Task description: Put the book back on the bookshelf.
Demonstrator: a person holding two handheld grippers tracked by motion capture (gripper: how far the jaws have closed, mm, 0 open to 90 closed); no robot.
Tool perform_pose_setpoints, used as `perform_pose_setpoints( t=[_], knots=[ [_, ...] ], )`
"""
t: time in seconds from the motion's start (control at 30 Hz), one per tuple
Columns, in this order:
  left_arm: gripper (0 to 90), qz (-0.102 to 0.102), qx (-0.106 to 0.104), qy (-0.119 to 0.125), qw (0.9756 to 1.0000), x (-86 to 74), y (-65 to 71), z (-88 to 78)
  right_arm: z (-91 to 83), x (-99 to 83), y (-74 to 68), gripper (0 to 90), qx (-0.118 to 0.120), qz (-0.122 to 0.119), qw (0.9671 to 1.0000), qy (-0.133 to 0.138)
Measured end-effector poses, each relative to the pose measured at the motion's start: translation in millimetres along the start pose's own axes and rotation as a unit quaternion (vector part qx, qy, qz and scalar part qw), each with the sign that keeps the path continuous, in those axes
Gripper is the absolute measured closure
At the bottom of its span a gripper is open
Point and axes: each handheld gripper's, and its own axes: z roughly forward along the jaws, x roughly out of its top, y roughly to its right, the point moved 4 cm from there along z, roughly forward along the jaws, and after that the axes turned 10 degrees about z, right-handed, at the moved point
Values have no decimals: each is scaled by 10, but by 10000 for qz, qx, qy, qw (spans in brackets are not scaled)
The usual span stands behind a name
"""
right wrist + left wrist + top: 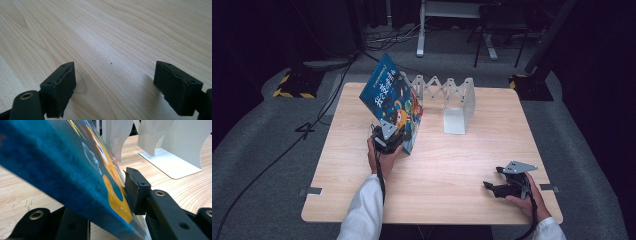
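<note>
Up on the pale wooden counter point(447, 165), the big blue picture book with bright cartoon shapes point(393, 100) stood on its lower edge, tilted, its long side running up and away toward the white zigzag metal book rack point(451, 100) just behind it. Down at the book's near bottom corner, the left claw point(388, 138) had the book between its black jaws, one pad point(134, 190) touching the cover. Far off, the right claw point(498, 186) rested wide open over bare wood, holding nothing.
</note>
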Motion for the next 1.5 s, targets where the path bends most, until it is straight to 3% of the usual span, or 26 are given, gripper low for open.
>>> perform_pose_setpoints(
  t=[0.23, 0.5, 0.77, 1.03, 1.27, 1.37, 1.5],
  knots=[
    [654, 39, -37, -32, 10000, 4, -10, -15, 0, 0, 1, 184, 0, -5, 10000, 1],
    [647, 97, -223, -103, 9997, 27, -48, -50, 0, 0, 0, 184, 1, 0, 10000, 1],
    [583, 312, -317, -261, 9987, 60, -101, -141, 0, 0, 0, 184, 0, 0, 10000, 0],
    [528, 765, -527, -511, 9944, 52, -109, -264, 3, 5, -1, 184, -10, 15, 10000, -19],
    [427, 714, -732, -657, 9926, 47, -154, -346, 2, 16, 5, 179, -61, 30, 9999, -81],
    [399, 747, -894, -684, 9908, 47, -161, -385, -1, 16, 5, 172, -57, 19, 9999, -116],
    [328, 809, -952, -776, 9891, 50, -152, -446, -13, 20, 4, 170, -82, 10, 9998, -201]
  ],
)
